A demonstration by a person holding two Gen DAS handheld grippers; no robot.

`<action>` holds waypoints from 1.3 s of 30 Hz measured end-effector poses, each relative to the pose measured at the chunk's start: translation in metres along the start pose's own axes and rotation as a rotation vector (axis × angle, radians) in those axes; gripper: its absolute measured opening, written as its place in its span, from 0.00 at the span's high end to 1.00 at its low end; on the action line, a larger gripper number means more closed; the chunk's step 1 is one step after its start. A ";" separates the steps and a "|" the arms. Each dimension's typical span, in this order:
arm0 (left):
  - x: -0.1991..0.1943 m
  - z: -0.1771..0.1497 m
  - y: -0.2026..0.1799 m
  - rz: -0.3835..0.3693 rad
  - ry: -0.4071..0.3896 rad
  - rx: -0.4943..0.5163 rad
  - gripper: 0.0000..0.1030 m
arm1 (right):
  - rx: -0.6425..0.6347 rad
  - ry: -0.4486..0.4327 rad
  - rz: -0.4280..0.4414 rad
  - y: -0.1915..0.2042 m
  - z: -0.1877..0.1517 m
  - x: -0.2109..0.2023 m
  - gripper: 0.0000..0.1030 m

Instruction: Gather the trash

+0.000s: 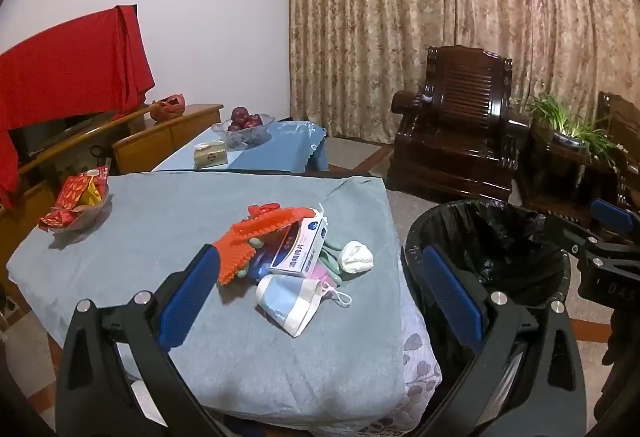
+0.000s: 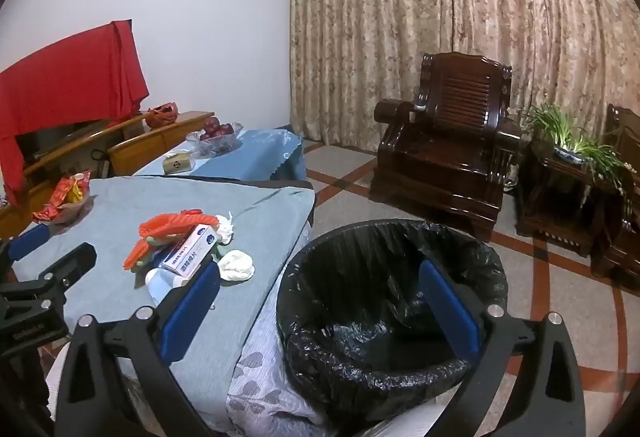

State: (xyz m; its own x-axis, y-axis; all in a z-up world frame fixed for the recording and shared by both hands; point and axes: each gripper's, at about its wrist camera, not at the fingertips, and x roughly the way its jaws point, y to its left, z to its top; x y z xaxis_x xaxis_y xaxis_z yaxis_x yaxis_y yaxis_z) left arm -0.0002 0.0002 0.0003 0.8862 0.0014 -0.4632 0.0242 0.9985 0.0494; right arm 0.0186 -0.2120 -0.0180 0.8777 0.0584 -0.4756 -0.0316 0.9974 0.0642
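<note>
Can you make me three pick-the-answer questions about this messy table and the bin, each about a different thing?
1. Where is the bin?
A. on the table
B. on the floor beside the table
C. on the armchair

2. What colour is the spiky glove?
A. orange
B. purple
C. black

3. How are the left gripper and the right gripper?
A. both open and empty
B. both squeezing the box
C. one holds the mask

Answers:
1. B, it stands by the edge of the table, lined with a black bag.
2. A, it lies orange on the pile of rubbish.
3. A, the blue fingers stand wide apart with nothing gripped.
</note>
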 end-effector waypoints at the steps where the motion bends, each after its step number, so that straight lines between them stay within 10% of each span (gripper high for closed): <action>1: 0.000 0.000 0.000 -0.001 -0.002 -0.003 0.05 | -0.001 -0.001 -0.001 0.000 0.000 0.000 0.06; 39: 0.005 -0.003 0.015 0.017 -0.009 -0.010 0.05 | -0.004 -0.005 0.004 0.010 -0.001 0.008 0.06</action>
State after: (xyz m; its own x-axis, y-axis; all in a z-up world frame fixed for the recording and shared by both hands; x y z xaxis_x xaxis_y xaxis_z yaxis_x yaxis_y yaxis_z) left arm 0.0034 0.0155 -0.0037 0.8905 0.0176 -0.4546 0.0049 0.9988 0.0484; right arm 0.0245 -0.2015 -0.0221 0.8798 0.0617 -0.4714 -0.0364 0.9974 0.0627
